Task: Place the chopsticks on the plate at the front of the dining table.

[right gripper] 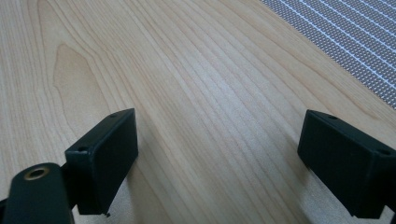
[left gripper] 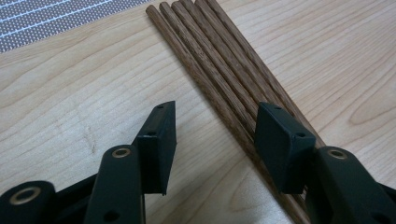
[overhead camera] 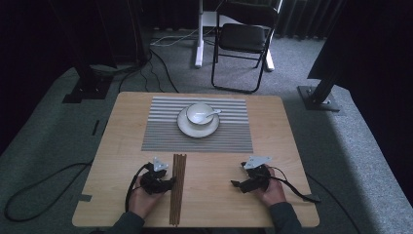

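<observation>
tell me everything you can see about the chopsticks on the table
The chopsticks are four slim, round sticks of dark brown grained wood, lying flat and bunched side by side on the light wooden table, just short of the striped placemat. The left gripper stands open at them; one of its fingers sits over the bundle.

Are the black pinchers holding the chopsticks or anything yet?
No, nothing is held. The left gripper stands open over the wooden chopsticks, not pressing them. The right gripper is open over the bare table.
</observation>
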